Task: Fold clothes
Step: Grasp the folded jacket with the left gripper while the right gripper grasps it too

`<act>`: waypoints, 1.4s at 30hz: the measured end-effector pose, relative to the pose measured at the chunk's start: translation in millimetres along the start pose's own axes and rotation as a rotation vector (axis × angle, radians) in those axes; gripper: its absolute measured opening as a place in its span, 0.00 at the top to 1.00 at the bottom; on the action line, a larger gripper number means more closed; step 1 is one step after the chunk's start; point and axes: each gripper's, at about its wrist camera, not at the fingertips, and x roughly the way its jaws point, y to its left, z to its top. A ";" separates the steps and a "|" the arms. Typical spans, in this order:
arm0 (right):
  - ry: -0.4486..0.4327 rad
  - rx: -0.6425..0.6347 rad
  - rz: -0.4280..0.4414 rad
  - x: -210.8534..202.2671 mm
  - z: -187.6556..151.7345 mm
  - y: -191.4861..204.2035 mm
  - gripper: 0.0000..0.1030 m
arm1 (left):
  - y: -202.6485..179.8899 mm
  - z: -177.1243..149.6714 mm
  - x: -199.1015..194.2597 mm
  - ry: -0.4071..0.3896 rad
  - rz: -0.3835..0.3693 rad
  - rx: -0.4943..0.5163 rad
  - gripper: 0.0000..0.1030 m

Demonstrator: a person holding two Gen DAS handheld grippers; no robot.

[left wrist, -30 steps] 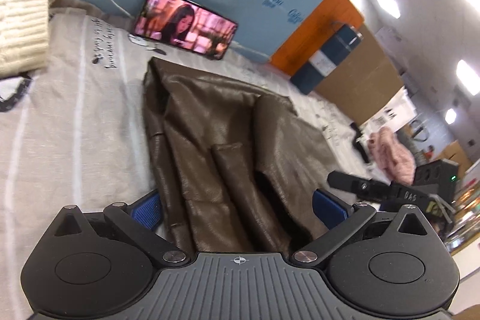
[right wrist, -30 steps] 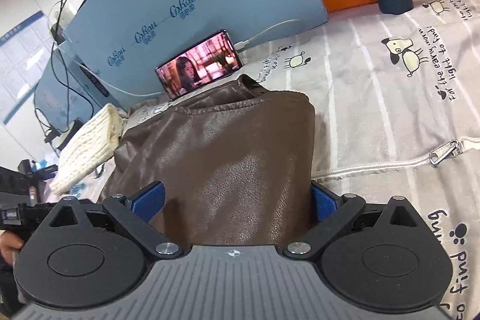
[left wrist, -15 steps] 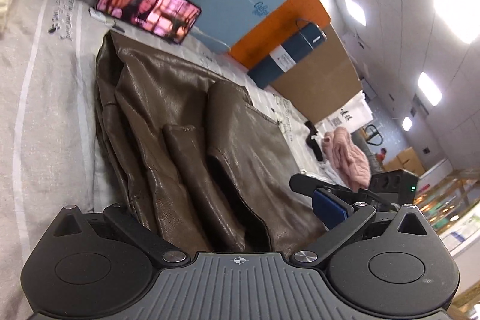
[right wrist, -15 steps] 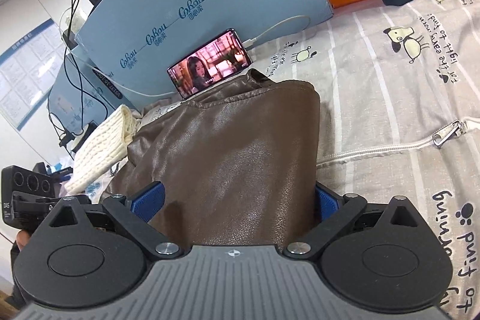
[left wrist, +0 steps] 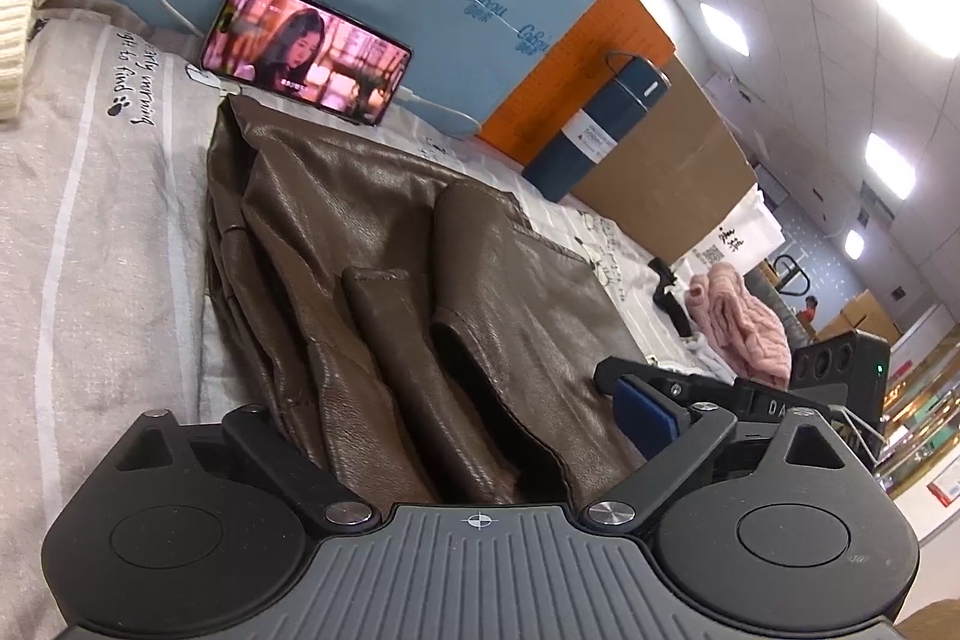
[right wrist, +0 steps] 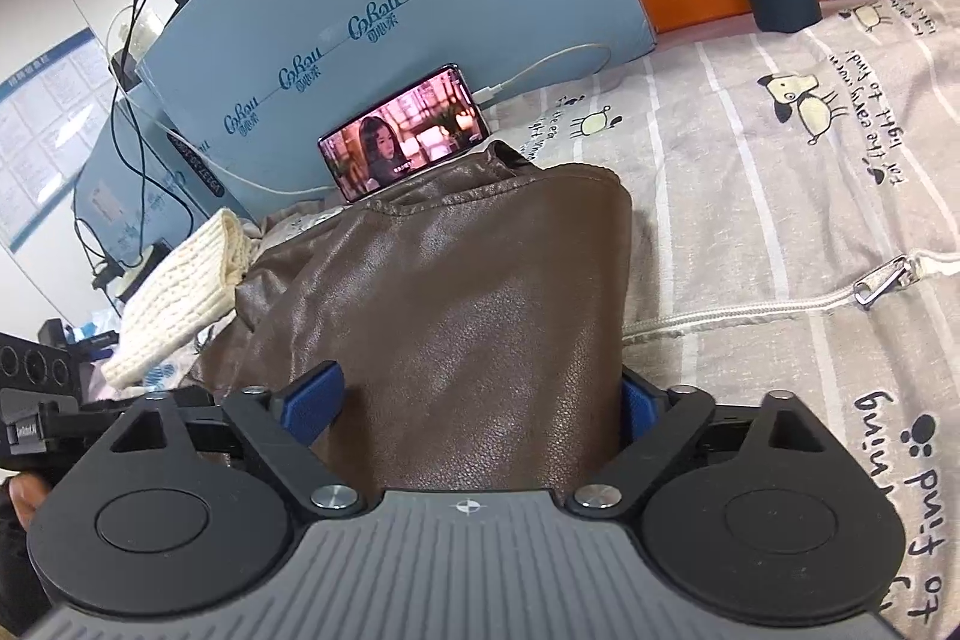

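Left wrist view: left claw point(left wrist: 474, 430) spread wide, its left pad hidden under the brown leather jacket point(left wrist: 420, 280); right claw point(right wrist: 474, 400) is seen wide astride it.

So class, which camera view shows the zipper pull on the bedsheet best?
The right wrist view: the metal zipper pull lies in plain sight on the striped sheet, right of the brown jacket. The left wrist view does not show it at all.

The left gripper point(left wrist: 456, 436) now sits lower and closer over the brown jacket point(left wrist: 420, 292), and its left blue pad is hidden, maybe under the leather. The phone point(left wrist: 306, 49) looks nearer.
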 end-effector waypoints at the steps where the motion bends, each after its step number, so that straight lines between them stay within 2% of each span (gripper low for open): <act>1: -0.002 0.001 -0.003 -0.3 -0.1 -0.4 0.17 | 0.3 0.2 0.1 -0.003 0.005 0.001 0.10; 4: -0.004 -0.005 -0.011 -1.0 -0.5 -0.4 0.22 | 0.5 0.5 0.0 -0.014 0.025 0.001 0.19; 6: -0.008 -0.008 -0.014 -2.1 -1.4 0.1 0.30 | 3.0 1.0 -0.6 -0.024 0.037 -0.008 0.30; 10: -0.022 0.012 -0.007 -5.1 -2.4 -2.3 0.40 | 7.4 1.8 -1.3 -0.035 0.039 -0.014 0.39; 12: -0.036 0.021 -0.001 -7.5 -2.8 -2.9 0.50 | 8.0 1.7 -1.5 -0.040 0.042 -0.009 0.46; 15: -0.088 0.045 0.065 -16.4 -3.7 -6.6 0.64 | 10.4 2.4 -1.9 -0.046 0.030 -0.019 0.47; 18: -0.121 0.058 0.151 -23.2 -3.7 -9.1 0.65 | 12.3 2.5 -1.5 -0.044 0.025 -0.025 0.47; 21: -0.102 0.071 0.129 -18.2 -3.2 -10.5 0.64 | 11.7 1.8 -0.7 -0.041 0.032 -0.015 0.51; 22: -0.093 0.079 0.123 -16.1 -3.0 -11.5 0.62 | 11.4 1.7 0.2 -0.039 0.036 -0.012 0.51; 24: -0.045 0.110 0.108 -7.2 -2.1 -15.2 0.46 | 10.9 1.7 1.5 -0.040 0.039 -0.005 0.53; 25: -0.023 0.120 0.101 -2.7 -1.8 -16.3 0.43 | 10.6 1.4 2.1 -0.043 0.042 -0.001 0.54; 28: -0.019 0.124 0.106 1.7 -1.7 -16.7 0.42 | 11.0 0.3 3.1 -0.052 0.043 0.003 0.54; 30: -0.030 0.128 0.099 0.8 -3.3 -18.0 0.57 | 9.9 -1.0 3.5 -0.060 0.048 0.016 0.56; 33: -0.060 0.144 0.119 -4.3 -4.4 -21.0 0.72 | 3.5 -3.8 3.0 -0.084 0.070 0.053 0.58; 36: -0.101 0.153 0.157 -12.5 -5.0 -22.3 0.80 | -1.2 -7.2 -3.1 -0.137 0.026 0.068 0.68; 39: -0.139 0.164 0.190 -25.3 -6.2 -22.3 0.82 | -11.7 -15.3 -9.5 -0.175 -0.011 0.068 0.71; 42: -0.151 0.204 0.212 -43.3 -11.2 -25.9 0.83 | -30.3 -26.4 -10.5 -0.179 -0.010 0.085 0.71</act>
